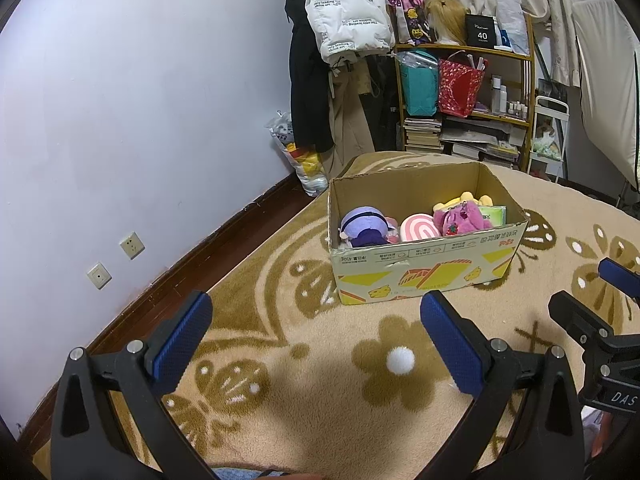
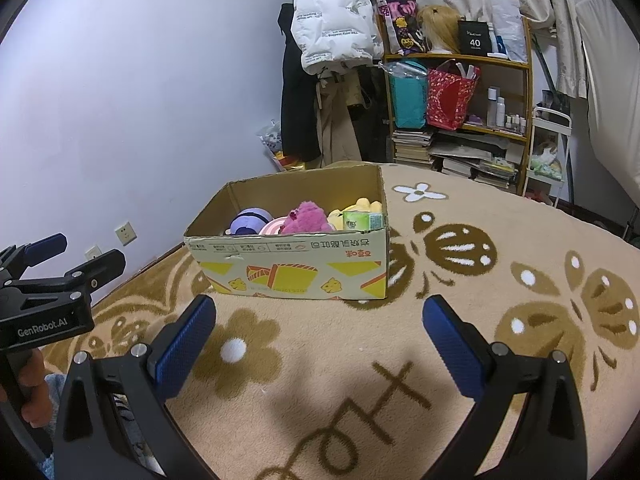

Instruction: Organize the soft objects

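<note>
Cardboard box sits on the beige flower-patterned carpet, open at the top, ahead of both tools. Inside, seen from the left wrist: purple plush doll at the left end, pink-and-white striped plush in the middle, magenta plush to its right, yellow plush behind that, green tissue pack against the right wall. All soft items visible lie within the box.

Left hand-held gripper: jaws spread wide, nothing between them, held over bare carpet short of the box. Right hand-held gripper: likewise wide apart and holding nothing, over the carpet just in front of the box.

Background: shelf unit with bags, books and bottles; white jacket hanging beside it.
</note>
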